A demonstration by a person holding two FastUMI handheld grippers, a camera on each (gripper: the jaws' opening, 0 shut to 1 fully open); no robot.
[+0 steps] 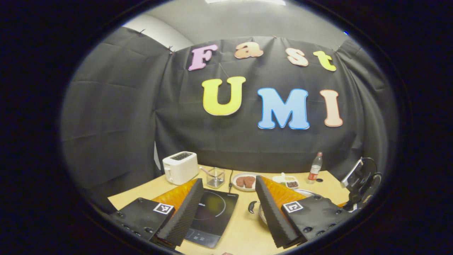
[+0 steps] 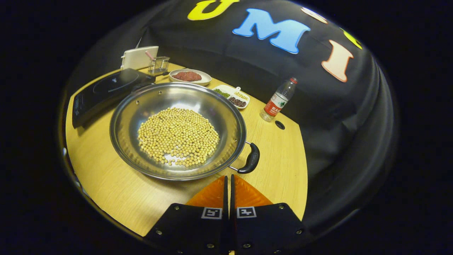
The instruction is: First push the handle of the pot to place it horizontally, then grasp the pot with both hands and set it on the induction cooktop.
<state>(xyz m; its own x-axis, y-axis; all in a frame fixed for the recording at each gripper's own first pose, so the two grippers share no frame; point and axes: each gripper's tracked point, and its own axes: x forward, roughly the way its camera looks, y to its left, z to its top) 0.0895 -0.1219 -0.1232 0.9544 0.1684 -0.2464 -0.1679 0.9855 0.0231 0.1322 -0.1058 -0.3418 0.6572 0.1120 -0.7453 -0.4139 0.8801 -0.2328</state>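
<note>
The steel pot (image 2: 148,106) holds a heap of soybeans (image 2: 178,136) and stands on the wooden table, right of the black induction cooktop (image 2: 106,88). Its black side handle (image 2: 250,158) points to the near right. My right gripper (image 2: 228,179) is shut with nothing in it, its tips just short of the pot's near rim and beside that handle. In the left gripper view, my left gripper (image 1: 229,180) is open above the table. The cooktop (image 1: 216,209) lies between its fingers, and the pot's other handle (image 1: 252,207) and rim (image 1: 308,193) peek past the right finger.
A white toaster (image 1: 180,167), a glass holder (image 1: 216,177), a plate of meat (image 1: 246,181), a small divided dish (image 2: 231,96) and a water bottle (image 2: 277,101) line the table's back. The other gripper (image 1: 361,180) shows at the far right. The table edge runs close behind the pot's handle.
</note>
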